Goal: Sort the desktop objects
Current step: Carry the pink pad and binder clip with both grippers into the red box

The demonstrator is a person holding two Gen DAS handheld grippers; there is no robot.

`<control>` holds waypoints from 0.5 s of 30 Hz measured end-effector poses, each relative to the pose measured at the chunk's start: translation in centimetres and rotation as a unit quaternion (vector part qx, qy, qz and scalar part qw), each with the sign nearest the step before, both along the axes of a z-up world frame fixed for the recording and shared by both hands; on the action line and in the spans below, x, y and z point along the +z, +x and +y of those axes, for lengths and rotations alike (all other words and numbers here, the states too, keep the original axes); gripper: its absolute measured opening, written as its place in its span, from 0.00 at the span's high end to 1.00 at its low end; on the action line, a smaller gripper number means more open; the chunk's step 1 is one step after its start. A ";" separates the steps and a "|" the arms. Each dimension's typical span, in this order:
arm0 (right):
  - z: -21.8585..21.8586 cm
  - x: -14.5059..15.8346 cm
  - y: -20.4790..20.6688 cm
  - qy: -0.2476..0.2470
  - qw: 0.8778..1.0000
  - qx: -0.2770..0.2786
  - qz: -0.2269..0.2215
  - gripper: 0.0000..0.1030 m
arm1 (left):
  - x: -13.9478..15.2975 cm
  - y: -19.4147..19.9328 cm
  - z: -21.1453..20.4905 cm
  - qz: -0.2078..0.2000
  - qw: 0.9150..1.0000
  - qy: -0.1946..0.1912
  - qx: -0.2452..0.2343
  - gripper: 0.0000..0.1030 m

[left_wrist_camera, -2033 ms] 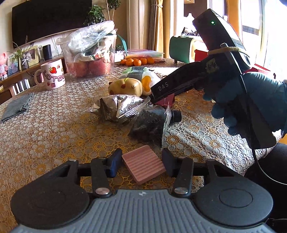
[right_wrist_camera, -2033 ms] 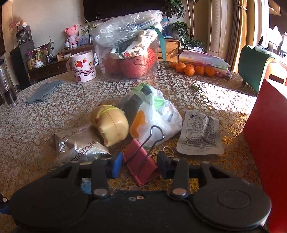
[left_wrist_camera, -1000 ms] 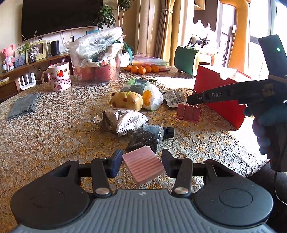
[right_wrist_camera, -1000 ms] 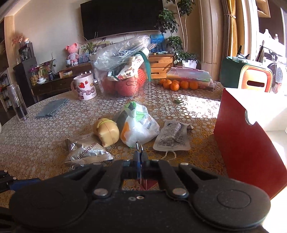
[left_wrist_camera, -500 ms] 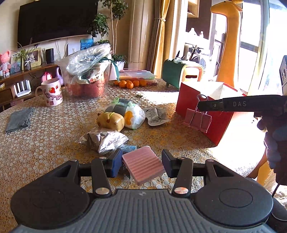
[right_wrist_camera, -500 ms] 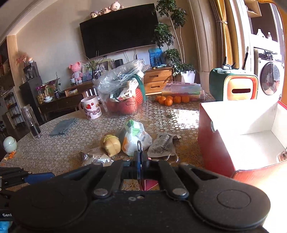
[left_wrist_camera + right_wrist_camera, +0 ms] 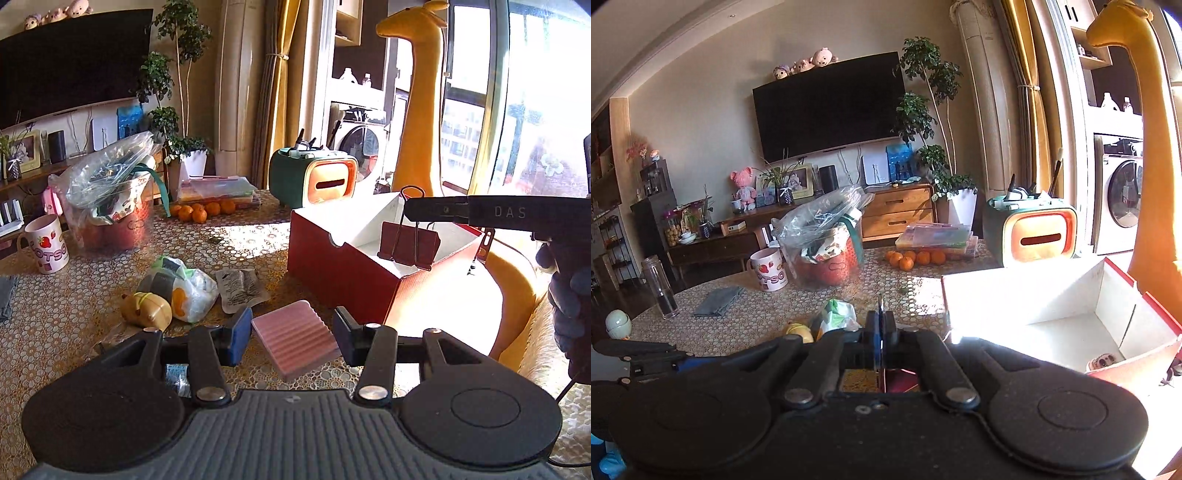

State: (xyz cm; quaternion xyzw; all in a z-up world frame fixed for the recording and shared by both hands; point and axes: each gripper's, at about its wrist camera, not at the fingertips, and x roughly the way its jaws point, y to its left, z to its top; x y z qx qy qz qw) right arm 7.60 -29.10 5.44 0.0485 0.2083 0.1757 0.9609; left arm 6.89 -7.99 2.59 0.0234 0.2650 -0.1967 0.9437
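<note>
My worktop (image 7: 74, 317) is wearing a gold lace cloth. Toward its far edge a strawberry mug (image 7: 46, 243), a clear tub of bagged goods (image 7: 110, 210), a row of oranges (image 7: 201, 211) and a green-and-orange box (image 7: 314, 177) are standing. A red box (image 7: 332, 258) is sitting at the right edge. Mid-worktop, a yellow toy (image 7: 147, 314), a white bag (image 7: 188, 291) and a printed packet (image 7: 240, 288) are lying close together.
</note>
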 end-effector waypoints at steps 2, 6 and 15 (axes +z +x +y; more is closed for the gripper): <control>-1.1 0.3 0.3 -0.004 1.000 -0.007 -0.006 0.99 | 0.5 0.5 -1.5 -0.005 1.000 0.005 -0.012 0.54; -3.5 0.5 1.1 -0.006 1.000 -0.022 -0.012 0.99 | 1.3 1.7 -4.1 -0.010 0.999 0.012 -0.032 0.54; -8.5 0.0 3.2 0.002 0.998 -0.058 -0.009 0.99 | 1.8 5.5 -10.1 -0.008 0.997 0.031 -0.070 0.54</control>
